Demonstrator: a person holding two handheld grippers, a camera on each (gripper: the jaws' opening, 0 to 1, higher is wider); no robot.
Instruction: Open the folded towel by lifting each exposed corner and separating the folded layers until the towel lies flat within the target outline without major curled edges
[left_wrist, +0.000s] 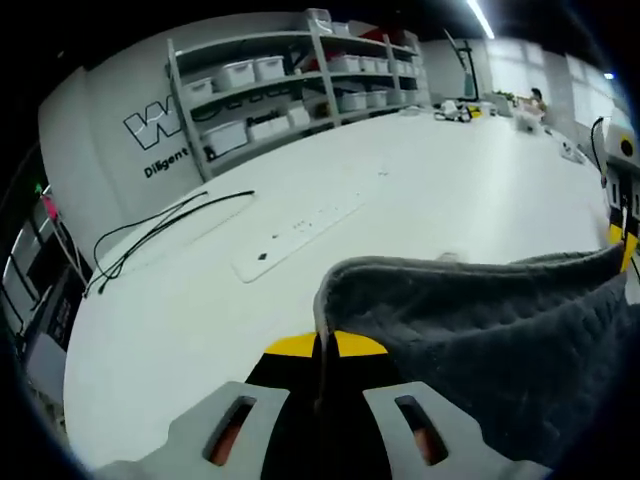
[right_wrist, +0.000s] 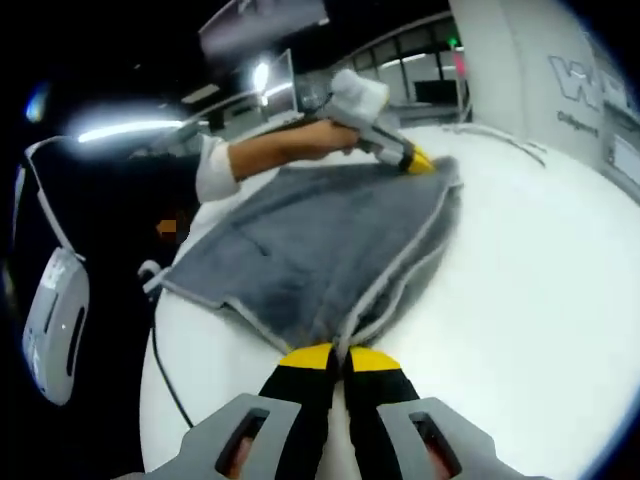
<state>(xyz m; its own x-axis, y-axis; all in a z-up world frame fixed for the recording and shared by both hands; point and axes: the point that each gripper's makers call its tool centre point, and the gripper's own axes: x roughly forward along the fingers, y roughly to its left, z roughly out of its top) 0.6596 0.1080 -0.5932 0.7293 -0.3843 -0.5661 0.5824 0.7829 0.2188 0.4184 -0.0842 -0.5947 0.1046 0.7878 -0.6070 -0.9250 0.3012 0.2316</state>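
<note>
A grey towel (right_wrist: 320, 240) lies spread over the white table (right_wrist: 540, 300), lifted at two corners. My right gripper (right_wrist: 343, 355), with yellow-tipped black jaws, is shut on the near corner of the towel. Across the cloth, my left gripper (right_wrist: 415, 160) pinches the far corner, held by a person's bare arm (right_wrist: 270, 150). In the left gripper view the towel (left_wrist: 500, 330) hangs in a fold to the right, and my left gripper (left_wrist: 322, 345) is shut on its edge above the table (left_wrist: 200, 310).
A flat white power strip (left_wrist: 300, 232) and black cables (left_wrist: 160, 230) lie on the table beyond the towel. Shelves with white bins (left_wrist: 290, 85) stand along the far wall. A white device (right_wrist: 55, 315) sits at the left beside the table edge.
</note>
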